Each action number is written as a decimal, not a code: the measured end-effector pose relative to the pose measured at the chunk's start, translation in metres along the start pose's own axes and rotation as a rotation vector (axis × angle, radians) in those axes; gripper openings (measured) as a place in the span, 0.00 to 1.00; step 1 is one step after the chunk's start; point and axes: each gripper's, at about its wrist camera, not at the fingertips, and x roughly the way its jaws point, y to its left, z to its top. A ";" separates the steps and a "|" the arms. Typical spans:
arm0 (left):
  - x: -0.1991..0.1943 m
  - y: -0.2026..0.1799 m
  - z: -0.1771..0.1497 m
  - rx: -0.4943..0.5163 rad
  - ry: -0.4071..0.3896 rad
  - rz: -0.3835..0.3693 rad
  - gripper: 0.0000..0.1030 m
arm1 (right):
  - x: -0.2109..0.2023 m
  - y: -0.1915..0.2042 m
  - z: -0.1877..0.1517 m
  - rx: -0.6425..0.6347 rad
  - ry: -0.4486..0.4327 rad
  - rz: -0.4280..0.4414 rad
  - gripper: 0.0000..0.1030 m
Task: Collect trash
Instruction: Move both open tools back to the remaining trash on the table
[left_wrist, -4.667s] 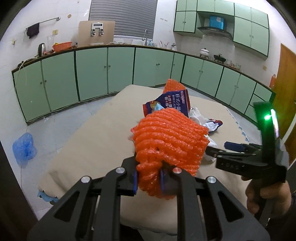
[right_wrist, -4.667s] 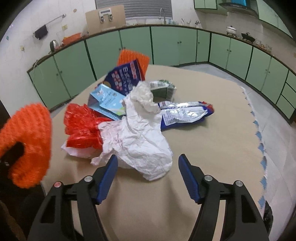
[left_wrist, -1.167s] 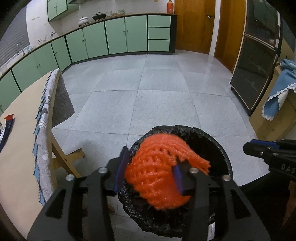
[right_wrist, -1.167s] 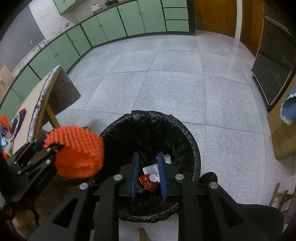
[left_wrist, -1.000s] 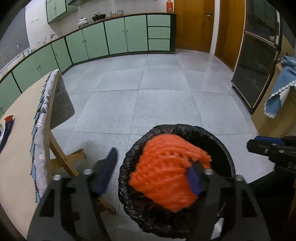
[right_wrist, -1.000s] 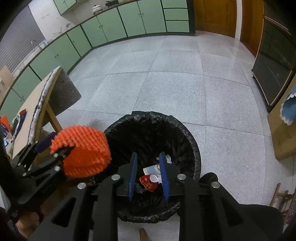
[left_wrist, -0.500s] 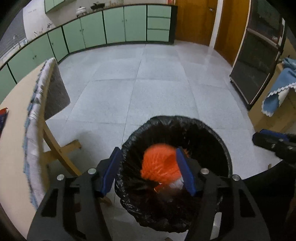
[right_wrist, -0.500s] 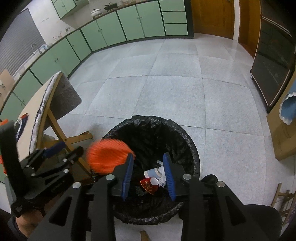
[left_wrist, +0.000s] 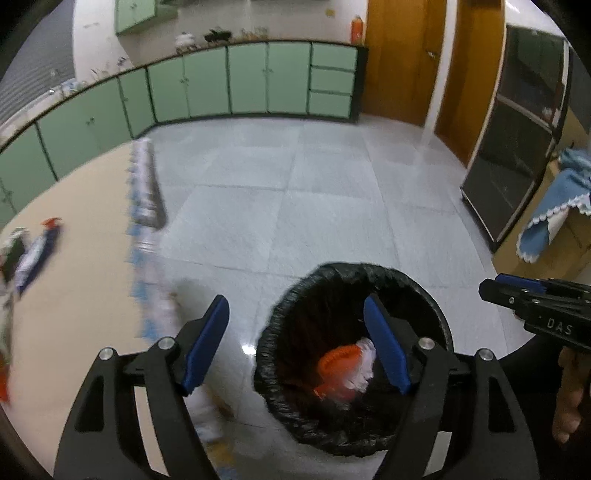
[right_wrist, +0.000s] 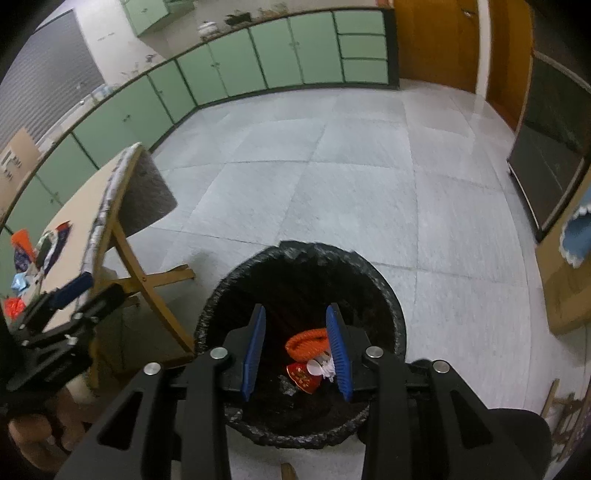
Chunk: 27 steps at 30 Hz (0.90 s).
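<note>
Where black liner shows, the bin (right_wrist: 391, 299) holds orange netting (right_wrist: 308, 343).

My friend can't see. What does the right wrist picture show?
The right gripper, fingers apart and empty, hangs over a black-lined trash bin holding an orange foam net and other scraps. A table with more trash stands at the left.

orange foam net (left_wrist: 338, 360): dropped into bin (left_wrist: 273, 325) | left gripper (left_wrist: 295, 347): jaws opened, empty
</note>
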 end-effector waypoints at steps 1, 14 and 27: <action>-0.010 0.009 -0.001 -0.011 -0.015 0.017 0.74 | -0.005 0.010 0.001 -0.024 -0.013 0.005 0.36; -0.138 0.138 -0.046 -0.204 -0.141 0.286 0.78 | -0.031 0.175 0.019 -0.286 -0.094 0.171 0.56; -0.244 0.291 -0.120 -0.400 -0.223 0.573 0.80 | -0.027 0.388 -0.035 -0.627 -0.108 0.426 0.56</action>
